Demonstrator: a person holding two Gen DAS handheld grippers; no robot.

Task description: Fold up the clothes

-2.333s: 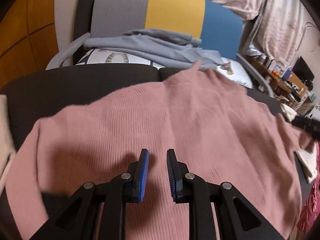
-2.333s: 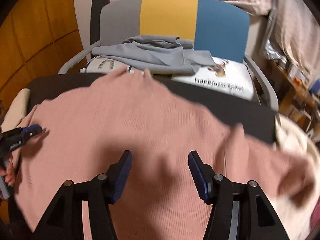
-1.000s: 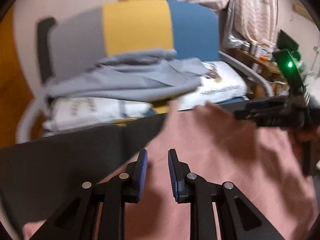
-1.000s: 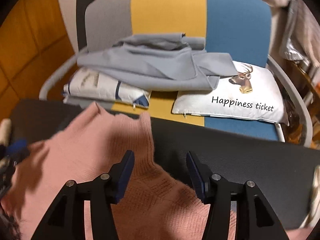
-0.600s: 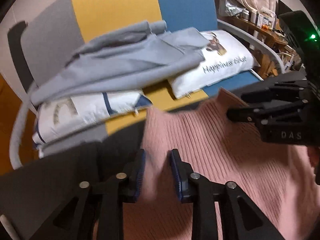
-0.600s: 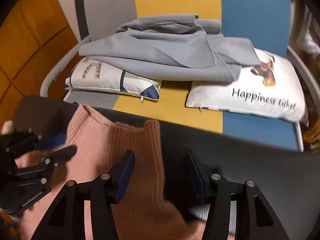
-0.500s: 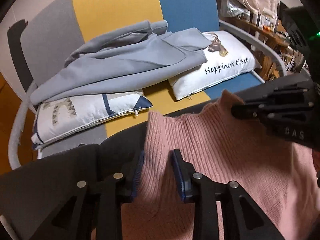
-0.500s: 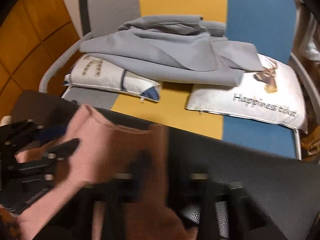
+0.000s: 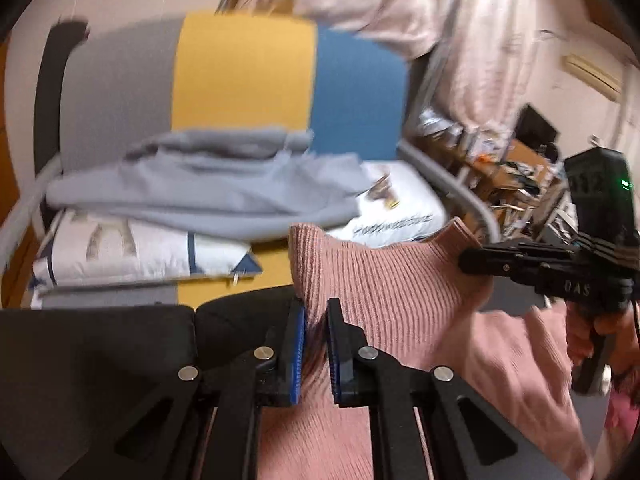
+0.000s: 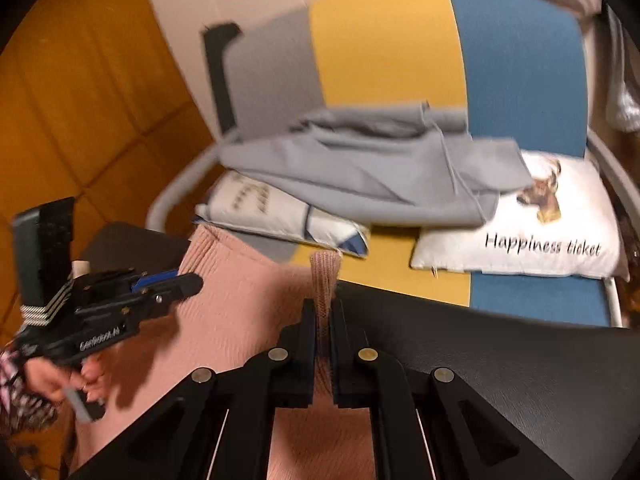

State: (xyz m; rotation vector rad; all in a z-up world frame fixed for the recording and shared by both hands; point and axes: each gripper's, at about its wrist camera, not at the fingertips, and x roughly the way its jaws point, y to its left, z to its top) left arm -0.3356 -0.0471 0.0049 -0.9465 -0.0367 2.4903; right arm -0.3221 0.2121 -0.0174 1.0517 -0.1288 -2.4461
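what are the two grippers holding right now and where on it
Both grip the pink ribbed knit sweater along its far edge: left gripper and right gripper each pinch one raised corner.

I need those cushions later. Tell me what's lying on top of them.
A grey garment is draped across both cushions: the patterned one and the deer one. It hides the patterned cushion's far part and the deer cushion's near-left corner; anything beneath it is covered.

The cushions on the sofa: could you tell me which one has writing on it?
The white cushion at the blue end, with a deer head and "Happiness ticket"; the other cushion shows only a navy pattern.
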